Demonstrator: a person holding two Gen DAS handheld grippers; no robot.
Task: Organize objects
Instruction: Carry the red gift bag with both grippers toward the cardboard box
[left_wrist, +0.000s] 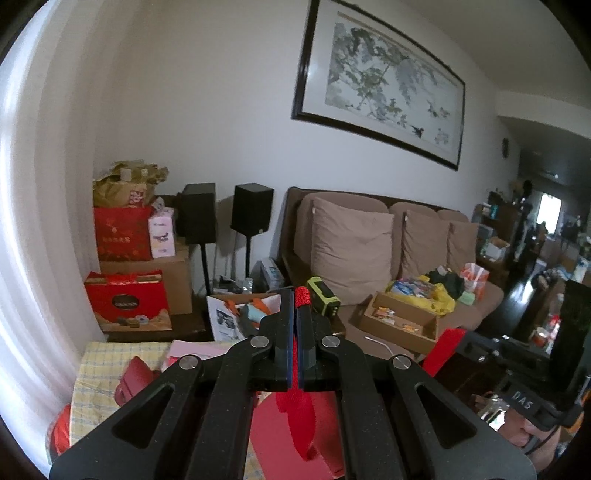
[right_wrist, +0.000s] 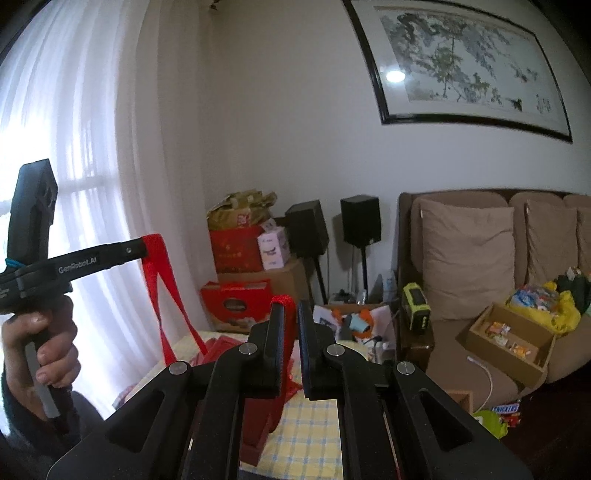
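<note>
Left wrist view, jaws: the left gripper (left_wrist: 297, 314) is seen closed tight on a red woven handle (left_wrist: 303, 295) of a bag; a strip of the ribbon runs between the two black fingers.
Left wrist view, task's thing: the red bag (left_wrist: 295, 424) hangs below the gripper, above the checked yellow cloth (left_wrist: 92, 369) of the table; smooth matte card is suggested by its surface.
Left wrist view, other gripper: the right gripper (left_wrist: 465, 338) is found at the right edge, with the second red strap (left_wrist: 443, 350) at its tip.
Right wrist view, jaws: the right gripper (right_wrist: 291, 321) is closed on the second red handle (right_wrist: 282, 301), which is pressed against the left finger; a narrow gap is left beside it.
Right wrist view, other gripper: the left gripper (right_wrist: 142, 245) is held by a hand (right_wrist: 40, 347), and two ribbon ends fall from it in a V shape.
Right wrist view, background: a brown sofa (right_wrist: 461, 332) with soft cushions and an open cardboard box (right_wrist: 509, 339) are seen; the contents of the box are too small to be named.
Step in hand: it is judged that the bag is lifted by both handles, each held by one gripper.
Next move: a place for the bag must be chosen, and both grippers must be kept level so that the bag does not tilt.
Hedge: the bottom of the bag is hidden, so it cannot be told whether it rests on the cloth.
</note>
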